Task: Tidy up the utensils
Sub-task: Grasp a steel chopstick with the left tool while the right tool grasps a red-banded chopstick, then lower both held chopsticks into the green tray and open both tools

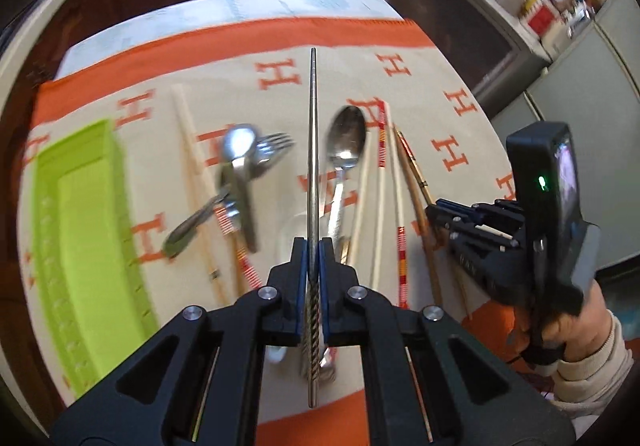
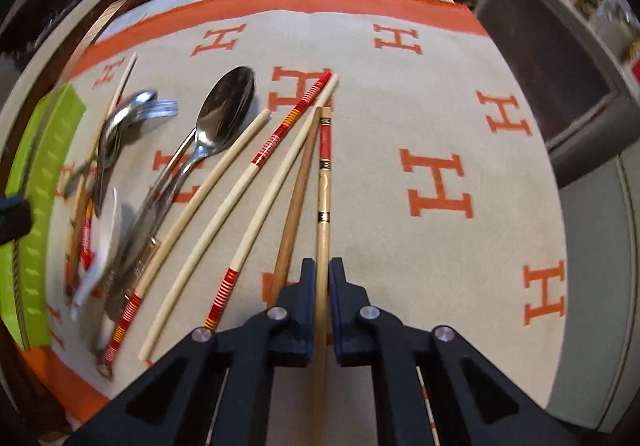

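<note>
Sorting chopsticks: the left tongs pinch 1 metal chopstick, the right tongs pinch a wooden chopstick; next likely calls for the green tray.

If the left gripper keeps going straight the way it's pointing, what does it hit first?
Likely nothing soon: the left gripper, shut on a metal chopstick, points over the patterned cloth between two spoons; depth is unclear.

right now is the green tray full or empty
Empty as far as shown: the green tray has only bare ribbed floor visible, while spoons and chopsticks lie on the cloth beside it.
</note>
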